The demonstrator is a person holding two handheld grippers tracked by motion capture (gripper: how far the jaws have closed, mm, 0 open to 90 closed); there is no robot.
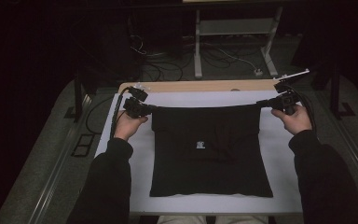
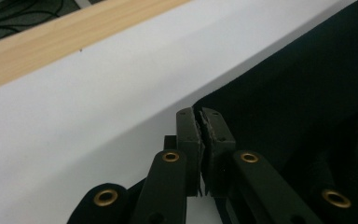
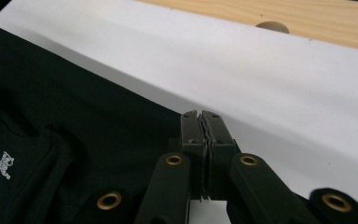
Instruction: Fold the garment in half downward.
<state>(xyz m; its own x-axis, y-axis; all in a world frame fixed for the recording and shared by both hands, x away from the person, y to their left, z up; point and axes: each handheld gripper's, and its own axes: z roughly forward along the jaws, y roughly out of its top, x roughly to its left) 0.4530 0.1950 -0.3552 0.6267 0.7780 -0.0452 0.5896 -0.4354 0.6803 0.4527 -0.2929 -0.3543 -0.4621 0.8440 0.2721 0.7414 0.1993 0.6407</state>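
A black T-shirt (image 1: 209, 154) lies spread on the white table top (image 1: 282, 186), with a small white logo (image 1: 200, 144) near its middle. Its far edge is pulled taut in a straight line between both grippers. My left gripper (image 1: 150, 108) is shut on the far left corner, and in the left gripper view the jaws (image 2: 199, 113) pinch the tip of the black cloth (image 2: 298, 84). My right gripper (image 1: 262, 103) is shut on the far right corner; in the right gripper view its jaws (image 3: 200, 114) meet at the edge of the shirt (image 3: 74, 121).
A bare wooden strip (image 1: 200, 86) runs along the table's far edge, with a round hole (image 3: 271, 26) in it. Beyond it, cables and a white metal stand (image 1: 233, 28) sit on the dark floor. White margins border the shirt on each side.
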